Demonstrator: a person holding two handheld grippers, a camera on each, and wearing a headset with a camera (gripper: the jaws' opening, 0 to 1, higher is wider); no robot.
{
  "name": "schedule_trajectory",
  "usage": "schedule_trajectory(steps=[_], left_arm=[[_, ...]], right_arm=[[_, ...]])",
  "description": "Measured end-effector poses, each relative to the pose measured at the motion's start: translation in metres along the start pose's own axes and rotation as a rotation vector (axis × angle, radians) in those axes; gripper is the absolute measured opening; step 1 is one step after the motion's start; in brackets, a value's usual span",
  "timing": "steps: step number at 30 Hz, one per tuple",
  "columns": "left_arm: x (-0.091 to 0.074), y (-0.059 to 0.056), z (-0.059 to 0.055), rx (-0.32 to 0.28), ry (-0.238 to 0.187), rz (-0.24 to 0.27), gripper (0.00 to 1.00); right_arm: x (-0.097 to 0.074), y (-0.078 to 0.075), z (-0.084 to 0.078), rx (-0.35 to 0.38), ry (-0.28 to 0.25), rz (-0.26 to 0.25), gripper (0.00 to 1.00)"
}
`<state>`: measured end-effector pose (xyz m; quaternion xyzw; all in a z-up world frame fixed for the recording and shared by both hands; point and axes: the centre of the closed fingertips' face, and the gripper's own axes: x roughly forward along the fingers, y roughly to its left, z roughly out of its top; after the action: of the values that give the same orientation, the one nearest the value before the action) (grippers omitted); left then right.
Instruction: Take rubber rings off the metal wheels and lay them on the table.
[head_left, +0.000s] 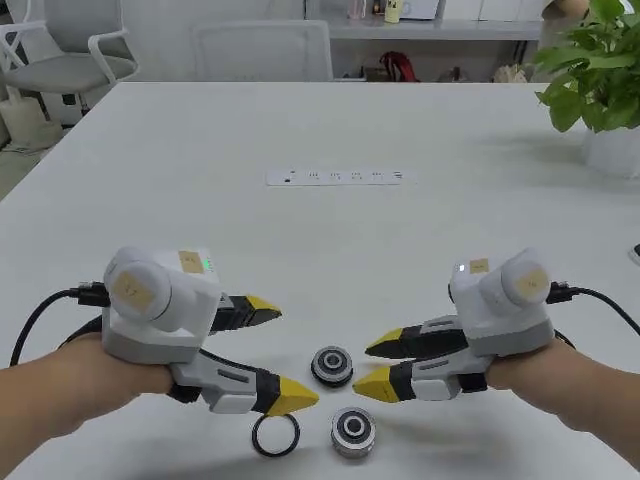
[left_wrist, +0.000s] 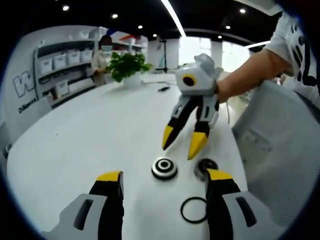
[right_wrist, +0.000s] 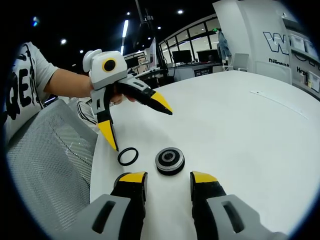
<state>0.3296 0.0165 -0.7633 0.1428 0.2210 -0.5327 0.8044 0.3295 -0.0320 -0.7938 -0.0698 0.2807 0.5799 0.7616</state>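
Black rubber ring (head_left: 275, 435) lies flat and loose on the white tabletop (head_left: 320, 130), at the near left of the work. Just to its right, not touching it, is the near metal wheel (head_left: 353, 430). Its side shows bright metal, so that's probably the stripped one.

The far metal wheel (head_left: 331, 365) sits flat with its axle pointing up, in the gap between your two claws. Its rim looks dark in the right gripper view (right_wrist: 170, 161), so my guess is the rubber is on it. Can't confirm.

Your left claw (head_left: 280, 350) is wide open and empty, tips pointing right. Your right claw (head_left: 370, 366) is open but narrower, also empty, tips pointing left.

What matters for the next move:
- The far metal wheel is dead ahead of your right claw, centred between its jaws, and the tips are just beside the wheel's right edge.
- It's centred for the left claw too (left_wrist: 164, 168), but a bit further out, with the lower jaw tip near the wheel's near-left edge.
- The right claw is nearer. One claw likely has to pin the wheel flat while the other gets under the rubber at the rim.
- Keep the left jaw off the loose ring beside it.
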Motion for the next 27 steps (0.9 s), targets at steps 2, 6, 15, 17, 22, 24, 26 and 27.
schedule_trajectory(steps=[2,6,15,17,22,24,26,27], left_arm=[[0.002,0.0,0.0,-0.001,-0.001,-0.003,0.65],[0.006,-0.002,0.002,-0.003,-0.004,-0.009,0.63],[0.013,-0.001,0.001,-0.011,0.002,-0.022,0.57],[0.014,-0.001,0.0,-0.014,0.004,-0.023,0.56],[0.018,-0.002,-0.001,-0.017,0.009,-0.03,0.53],[0.02,-0.002,-0.002,-0.023,0.01,-0.032,0.52],[0.022,-0.003,-0.002,-0.028,0.009,-0.034,0.51],[0.023,-0.004,-0.001,-0.03,0.008,-0.035,0.5]], right_arm=[[0.001,0.0,0.0,0.0,0.0,0.001,0.32],[0.002,0.001,0.0,0.001,-0.003,0.004,0.32],[0.005,0.001,0.0,-0.004,-0.005,0.009,0.33],[0.005,0.001,0.0,0.0,-0.008,0.01,0.33],[0.005,-0.001,0.001,0.004,-0.016,0.007,0.33],[0.006,-0.001,0.001,0.007,-0.018,0.008,0.33],[0.006,0.0,0.0,0.006,-0.017,0.01,0.34],[0.006,0.0,0.0,0.008,-0.017,0.011,0.34]])
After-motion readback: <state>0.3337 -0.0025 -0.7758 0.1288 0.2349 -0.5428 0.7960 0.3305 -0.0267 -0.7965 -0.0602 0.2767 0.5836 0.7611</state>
